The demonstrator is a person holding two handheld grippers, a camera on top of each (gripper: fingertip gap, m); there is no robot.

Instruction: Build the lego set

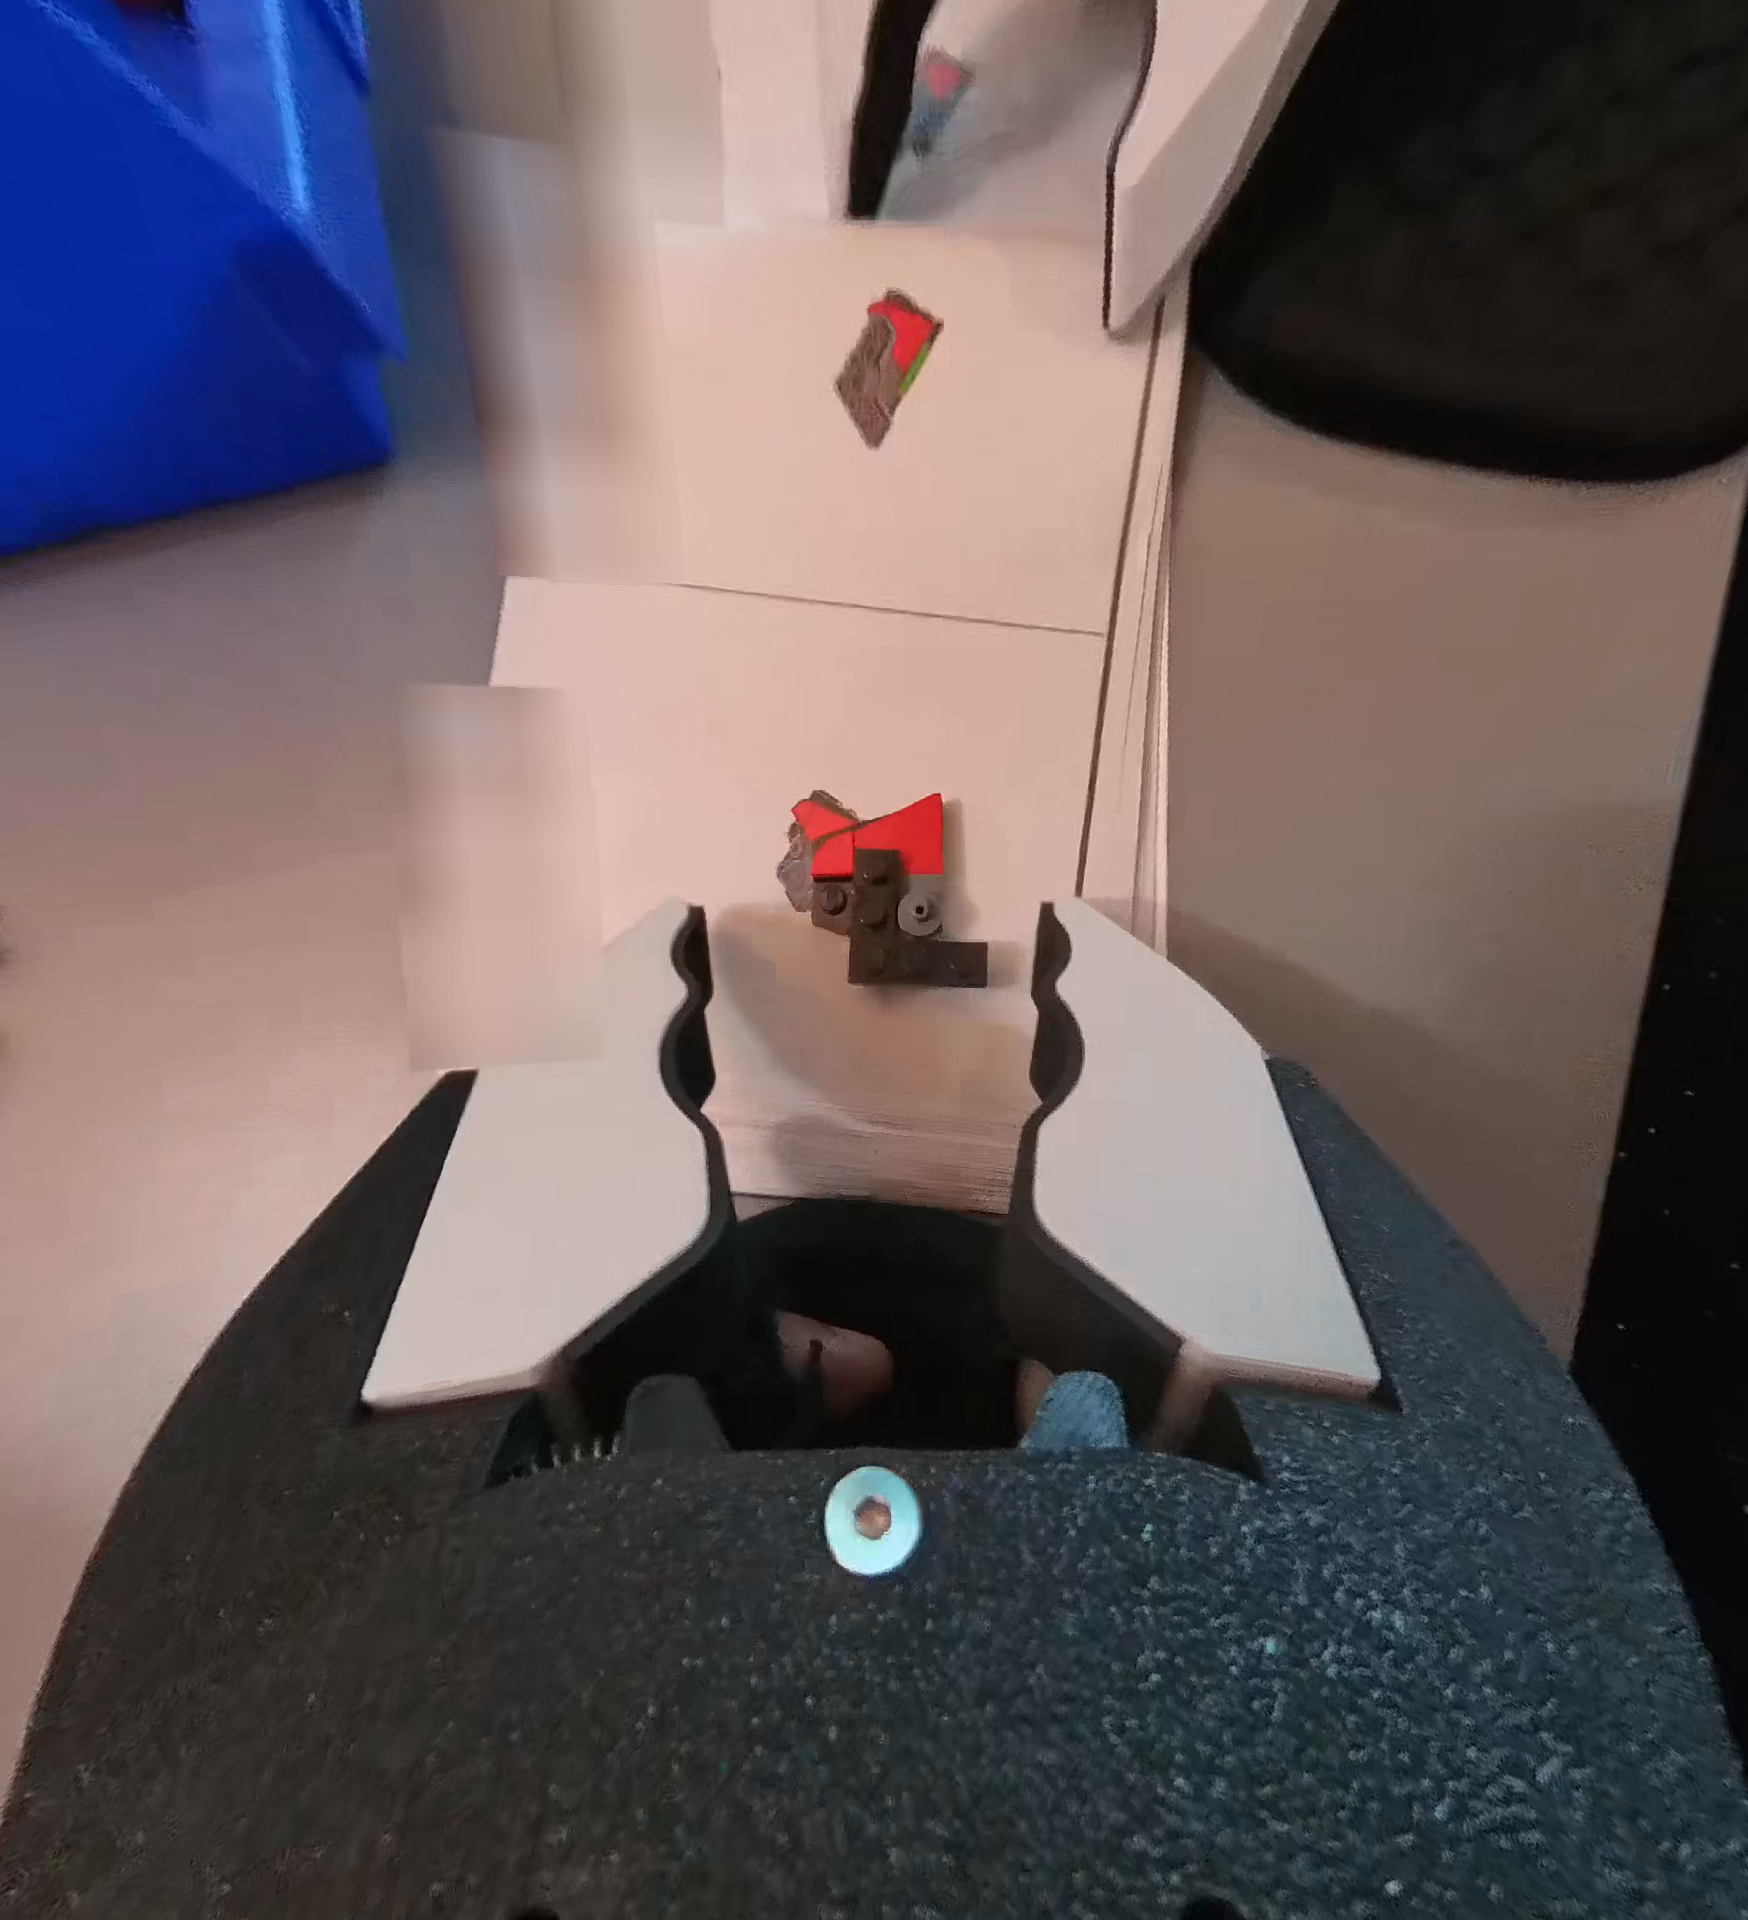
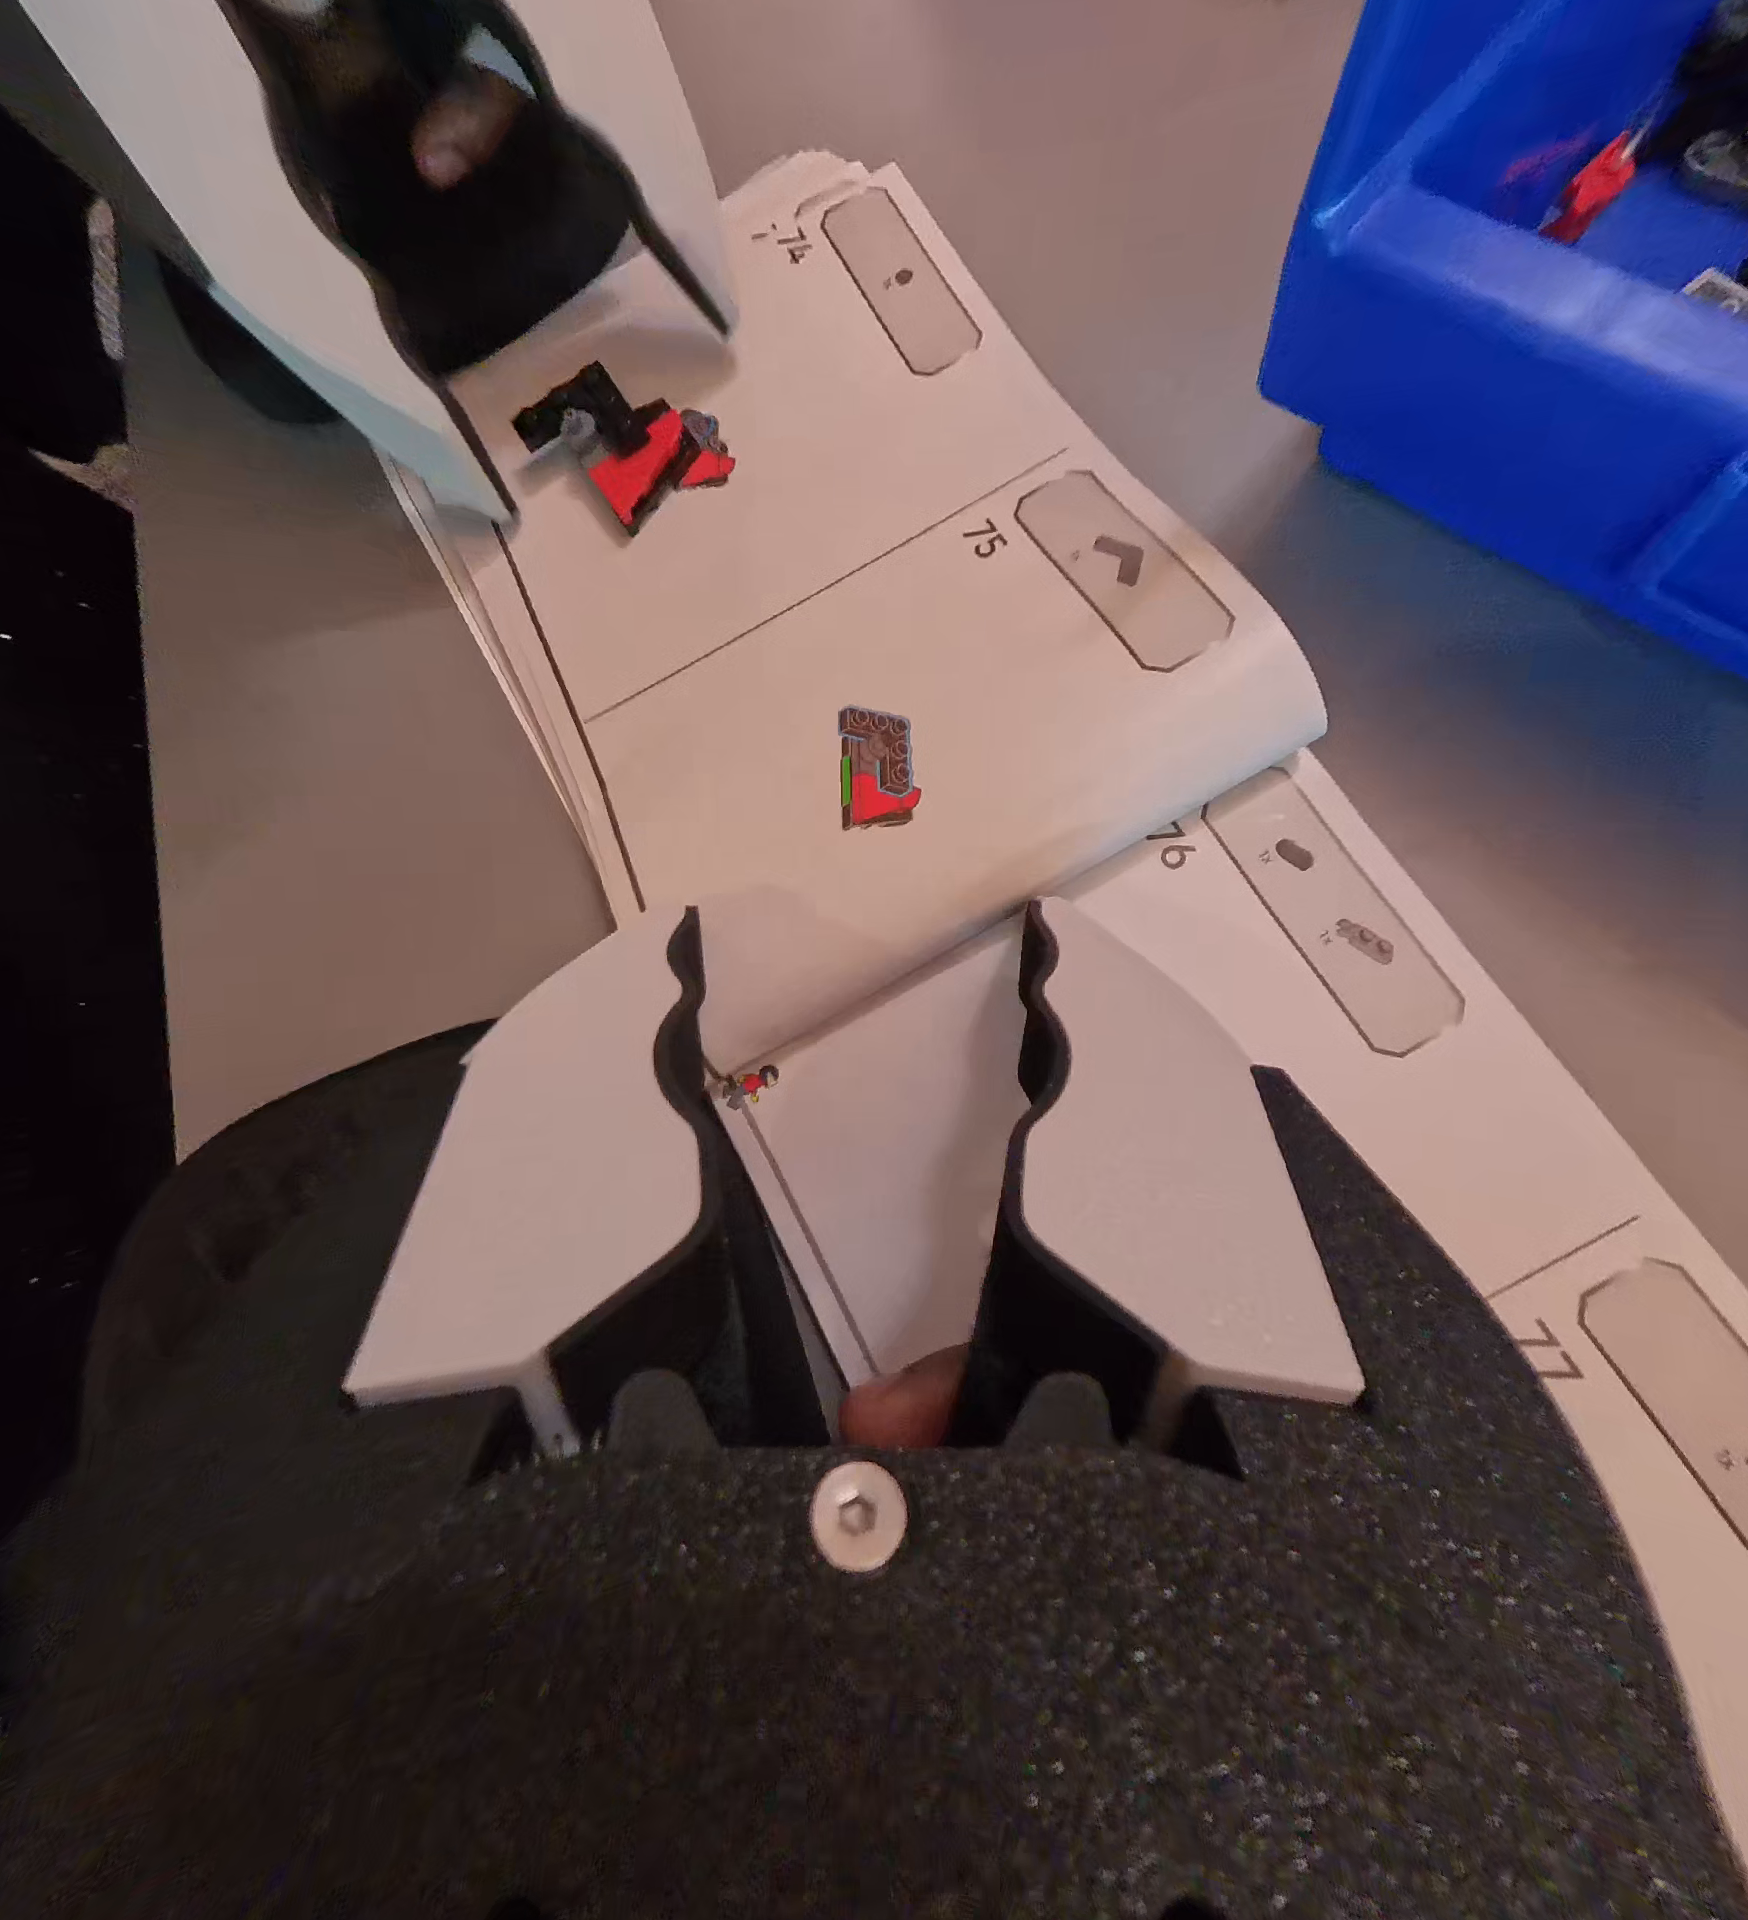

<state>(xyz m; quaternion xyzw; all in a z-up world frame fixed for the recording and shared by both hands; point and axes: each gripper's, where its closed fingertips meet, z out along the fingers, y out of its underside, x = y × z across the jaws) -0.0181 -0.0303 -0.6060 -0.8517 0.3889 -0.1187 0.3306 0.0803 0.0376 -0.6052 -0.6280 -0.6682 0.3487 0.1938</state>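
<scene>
Lego piece: a small black and red sub-assembly (image 1: 885, 899) is lying on the open instruction booklet (image 1: 901, 499), partly covering a printed red drawing on the near page; in the right wrist view it (image 2: 631, 447) is sitting just beside the tip of the left gripper

Left gripper: the left gripper (image 1: 870, 925) is hovering low over the booklet with its fingers (image 1: 662, 956) spread wide and holding nothing, the piece lying just ahead of the gap between them

Right gripper: the right gripper (image 2: 862, 925) is hanging over the booklet's fold, its fingers (image 2: 1078, 966) released and empty, well apart from the piece

Booklet: it is resting on the pale counter (image 2: 350, 831), pages curling up at the far edge

Parts bin: a blue bin (image 2: 1535, 343) with loose pieces is standing on the counter beyond the booklet

Weight and stiffness: judging by its size, the piece is looking very light and rigid, hard plastic that is likely sliding on glossy paper when nudged

Fragility: the thin black L-shaped plate (image 1: 911, 961) sticking out is probably popping off if squeezed sideways or levered

Where to hold: closing across the thicker black and red block, flat sides against the fingers, seems safer than pinching the projecting plate

Risk: a push from one finger first is likely skating the piece away or dragging the page
</scene>
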